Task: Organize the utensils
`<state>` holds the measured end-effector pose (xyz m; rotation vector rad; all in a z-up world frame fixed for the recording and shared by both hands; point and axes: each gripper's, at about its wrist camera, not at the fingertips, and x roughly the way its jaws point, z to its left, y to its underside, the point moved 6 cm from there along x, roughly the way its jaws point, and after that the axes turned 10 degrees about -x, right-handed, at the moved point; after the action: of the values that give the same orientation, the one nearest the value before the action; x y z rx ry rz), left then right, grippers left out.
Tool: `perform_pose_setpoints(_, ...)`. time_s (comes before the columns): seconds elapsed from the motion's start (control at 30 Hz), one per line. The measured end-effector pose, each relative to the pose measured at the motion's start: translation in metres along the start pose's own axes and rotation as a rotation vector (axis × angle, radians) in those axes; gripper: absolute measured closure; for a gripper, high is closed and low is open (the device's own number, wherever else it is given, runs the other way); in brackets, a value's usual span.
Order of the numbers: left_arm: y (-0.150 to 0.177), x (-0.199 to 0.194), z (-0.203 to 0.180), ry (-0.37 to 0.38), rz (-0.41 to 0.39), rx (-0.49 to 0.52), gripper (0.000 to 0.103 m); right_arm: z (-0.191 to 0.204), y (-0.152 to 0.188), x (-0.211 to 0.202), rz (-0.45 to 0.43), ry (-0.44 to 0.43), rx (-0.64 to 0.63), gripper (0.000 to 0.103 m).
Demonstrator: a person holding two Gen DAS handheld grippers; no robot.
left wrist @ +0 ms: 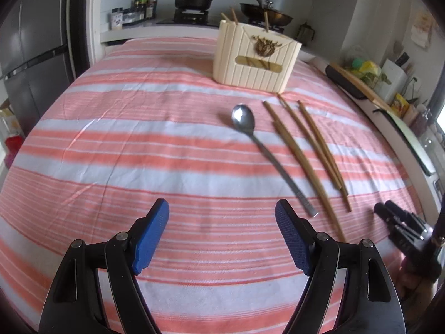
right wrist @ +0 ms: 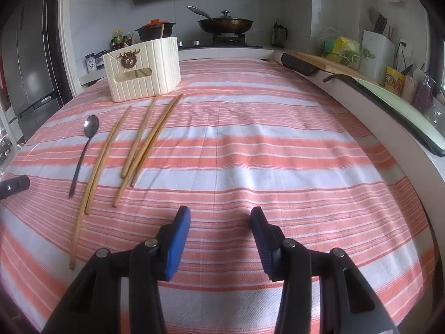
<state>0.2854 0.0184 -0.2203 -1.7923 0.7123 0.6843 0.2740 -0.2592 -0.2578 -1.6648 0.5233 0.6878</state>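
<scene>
A metal spoon [left wrist: 244,121] lies on the striped cloth, bowl pointing away from me, with several wooden chopsticks [left wrist: 291,145] loose to its right. Behind them stands a cream utensil holder [left wrist: 256,58] with a few chopsticks upright in it. My left gripper [left wrist: 221,204] hovers open over bare cloth, just short of the spoon's handle end. In the right wrist view the spoon [right wrist: 90,128], chopsticks [right wrist: 147,149] and holder [right wrist: 144,69] sit to the left. My right gripper [right wrist: 220,211] stands open over bare cloth, right of the chopsticks' near ends, nothing between its fingers.
The pink and white striped cloth [left wrist: 125,144] covers the whole table. A stove with a pan [right wrist: 225,23] and a pot runs along the back. A fridge [left wrist: 33,55] stands left. A cutting board [right wrist: 328,61] and bottles crowd the right counter.
</scene>
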Motion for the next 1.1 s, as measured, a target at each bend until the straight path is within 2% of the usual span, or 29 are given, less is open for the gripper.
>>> perform_pose_setpoints(0.1, -0.022, 0.011, -0.028, 0.013, -0.005, 0.051, 0.022, -0.002, 0.001, 0.001, 0.000, -0.007, 0.018, 0.057)
perform_pose_setpoints(0.23, -0.038, 0.047, -0.052, -0.052, -0.010, 0.122, 0.022, -0.001, 0.001, 0.001, 0.004, 0.005, 0.007, 0.057)
perform_pose_setpoints(0.37, -0.035, 0.090, -0.053, -0.090, 0.073, 0.101, 0.024, 0.000, 0.001, 0.002, 0.006, 0.017, -0.005, 0.057)
perform_pose_setpoints(0.4, -0.032, 0.098, -0.052, -0.109, 0.088, 0.104, 0.030, 0.000, 0.001, 0.002, 0.006, 0.017, -0.004, 0.057)
perform_pose_setpoints(0.43, -0.029, 0.102, -0.051, -0.119, 0.093, 0.111, 0.031, 0.000, 0.001, 0.002, 0.006, 0.015, -0.003, 0.057)
perform_pose_setpoints(0.53, -0.028, 0.098, -0.052, -0.114, 0.058, 0.141, 0.042, 0.000, 0.001, 0.002, 0.005, 0.009, 0.002, 0.057)
perform_pose_setpoints(0.63, -0.027, 0.094, -0.048, -0.120, 0.046, 0.157, 0.063, 0.000, 0.001, 0.002, 0.011, 0.005, 0.006, 0.057)
perform_pose_setpoints(0.7, -0.028, 0.092, -0.041, -0.135, 0.041, 0.161, 0.084, 0.000, 0.000, 0.002, 0.028, 0.004, 0.007, 0.057)
perform_pose_setpoints(0.77, -0.029, 0.090, -0.033, -0.121, 0.042, 0.150, 0.093, 0.000, -0.004, 0.002, 0.061, -0.008, 0.020, 0.056)
perform_pose_setpoints(0.83, -0.029, 0.088, -0.026, -0.109, 0.042, 0.136, 0.097, 0.003, -0.012, -0.001, 0.070, -0.056, 0.046, 0.056)
perform_pose_setpoints(1.0, -0.027, 0.082, -0.019, -0.111, 0.037, 0.129, 0.098, 0.031, -0.039, 0.002, 0.061, -0.212, 0.061, 0.058)
perform_pose_setpoints(1.03, -0.026, 0.081, -0.017, -0.111, 0.037, 0.125, 0.098, 0.039, -0.044, 0.004, 0.062, -0.250, 0.052, 0.064)
perform_pose_setpoints(1.1, -0.026, 0.077, -0.010, -0.110, 0.037, 0.111, 0.098, 0.051, -0.052, 0.011, 0.073, -0.259, 0.005, 0.070)
